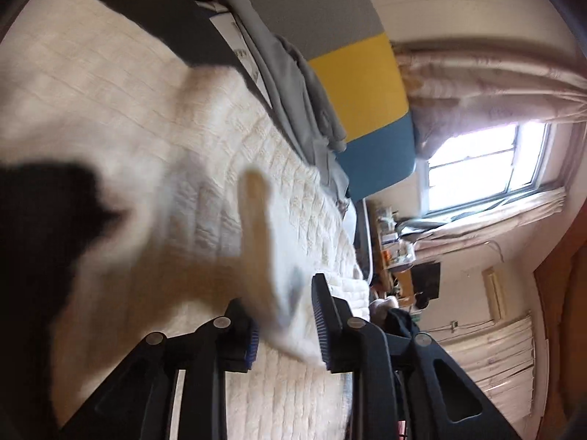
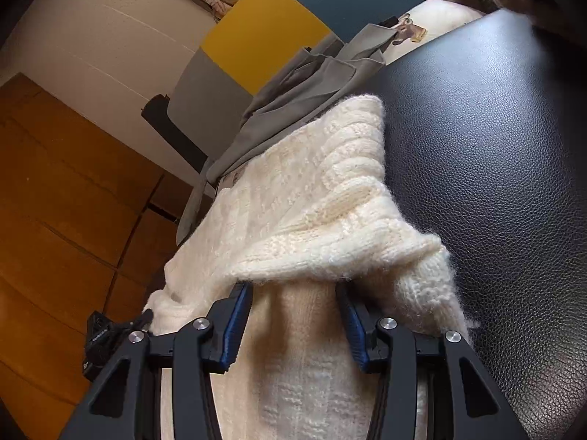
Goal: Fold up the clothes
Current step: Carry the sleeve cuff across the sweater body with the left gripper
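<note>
A cream cable-knit sweater lies spread over a dark surface and fills most of the left wrist view. My left gripper hovers just above it, jaws apart. A blurred flap of the cream knit hangs between the pads, and I see no pad pressing on it. In the right wrist view the sweater is bunched on black leather. My right gripper is shut on a thick fold of it, and the knit's edge drapes over and hides both fingertips.
A grey garment lies crumpled beyond the sweater, against a grey, yellow and blue panel. Black leather stretches to the right. A wooden floor lies to the left. In the left wrist view a bright window and cluttered shelves stand far off.
</note>
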The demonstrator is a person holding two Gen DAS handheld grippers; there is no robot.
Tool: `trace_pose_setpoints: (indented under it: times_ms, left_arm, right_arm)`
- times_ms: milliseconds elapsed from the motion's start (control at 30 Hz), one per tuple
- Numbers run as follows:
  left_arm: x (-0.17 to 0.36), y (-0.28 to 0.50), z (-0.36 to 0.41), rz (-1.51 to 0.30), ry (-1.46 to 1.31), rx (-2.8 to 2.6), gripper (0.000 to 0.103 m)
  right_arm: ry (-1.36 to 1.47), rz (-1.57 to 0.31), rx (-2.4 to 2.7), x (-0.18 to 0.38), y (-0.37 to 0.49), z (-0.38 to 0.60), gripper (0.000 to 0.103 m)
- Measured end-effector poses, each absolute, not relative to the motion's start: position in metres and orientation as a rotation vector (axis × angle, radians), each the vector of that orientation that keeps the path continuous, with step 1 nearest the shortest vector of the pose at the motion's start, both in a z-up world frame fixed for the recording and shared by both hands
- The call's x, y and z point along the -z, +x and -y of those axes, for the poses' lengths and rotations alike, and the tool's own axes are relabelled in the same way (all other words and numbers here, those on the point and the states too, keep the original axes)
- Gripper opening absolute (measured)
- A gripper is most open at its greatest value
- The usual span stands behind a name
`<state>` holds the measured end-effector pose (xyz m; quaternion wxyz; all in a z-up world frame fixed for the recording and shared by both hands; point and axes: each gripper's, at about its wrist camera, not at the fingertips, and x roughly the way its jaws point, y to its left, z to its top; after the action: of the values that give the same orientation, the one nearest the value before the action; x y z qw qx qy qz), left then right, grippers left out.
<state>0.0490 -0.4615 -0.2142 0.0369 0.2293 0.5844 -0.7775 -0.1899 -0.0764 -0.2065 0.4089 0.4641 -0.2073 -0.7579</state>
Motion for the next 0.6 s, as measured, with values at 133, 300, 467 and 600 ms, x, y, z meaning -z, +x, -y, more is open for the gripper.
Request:
trace_pose_setpoints:
  times_ms: [133, 300, 467, 600]
  left_arm:
    - [0.218, 0.06, 0.475, -1.869, 0.662, 2.364, 0.035]
    - [0.215, 0.025, 0.484, -1.741, 0.885, 2.355, 0.035]
    - [0.173, -0.003, 0.475, -1.495, 0.851, 2.529, 0.005]
    - [0.12, 0.001, 0.465, -1.31, 0.639, 2.753, 0.007]
  right_arm:
    - [1.147, 0.519, 1.911, 0.207, -0.187, 0.075, 0.048]
    - [1.139, 0.515, 1.915, 0.207, -0.187, 0.075, 0.048]
    - [1.134, 0.526, 1.91, 0.208, -0.186, 0.074, 0.048]
    - [1.123, 0.551, 1.896, 0.208, -0.186, 0.07, 0.048]
